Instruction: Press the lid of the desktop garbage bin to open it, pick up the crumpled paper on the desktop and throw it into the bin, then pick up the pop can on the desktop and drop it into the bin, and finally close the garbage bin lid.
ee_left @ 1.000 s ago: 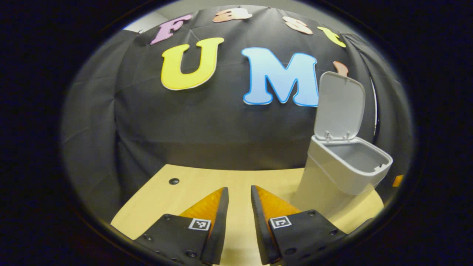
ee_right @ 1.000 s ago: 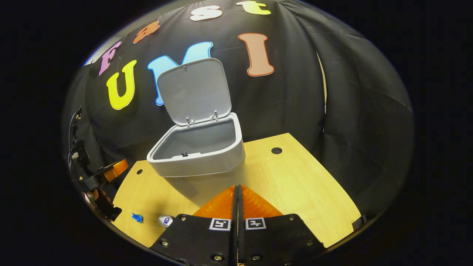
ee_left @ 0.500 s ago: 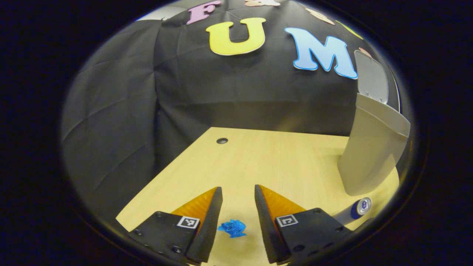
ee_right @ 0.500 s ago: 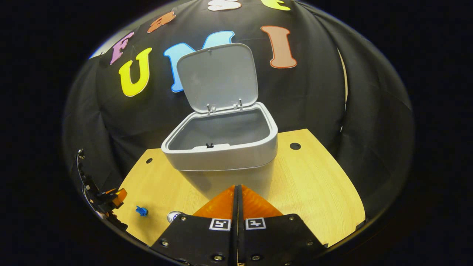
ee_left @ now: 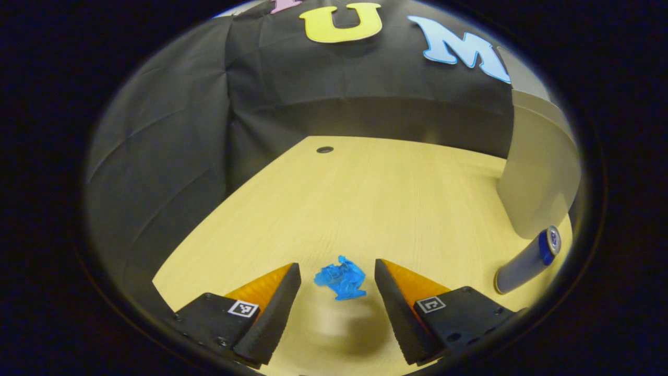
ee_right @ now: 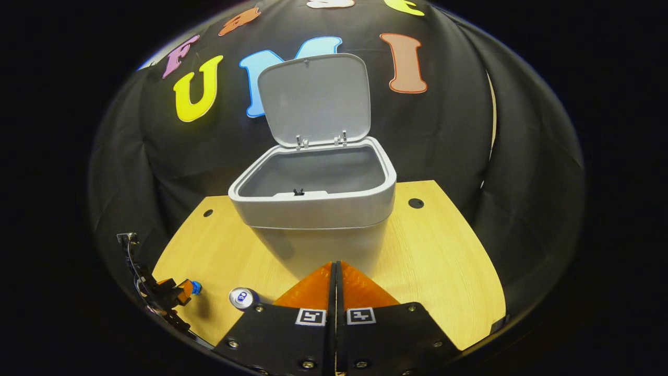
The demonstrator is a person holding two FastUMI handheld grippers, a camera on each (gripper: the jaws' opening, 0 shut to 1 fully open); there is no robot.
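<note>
Left gripper view has what you need: the crumpled paper (ee_left: 342,277) sits low in the middle of the frame, right in the gap of your left tongs (ee_left: 336,279), which are spread wide and touching nothing. No real long axis, it's just a wad. The pop can (ee_left: 526,258) lies on its side at lower right, beside the bin (ee_left: 540,172). The wood tabletop (ee_left: 365,198) looks flat and smooth, with plenty of room. In the right gripper view your right tongs (ee_right: 334,284) are clenched empty, facing the bin with its lid (ee_right: 314,96) up.
</note>
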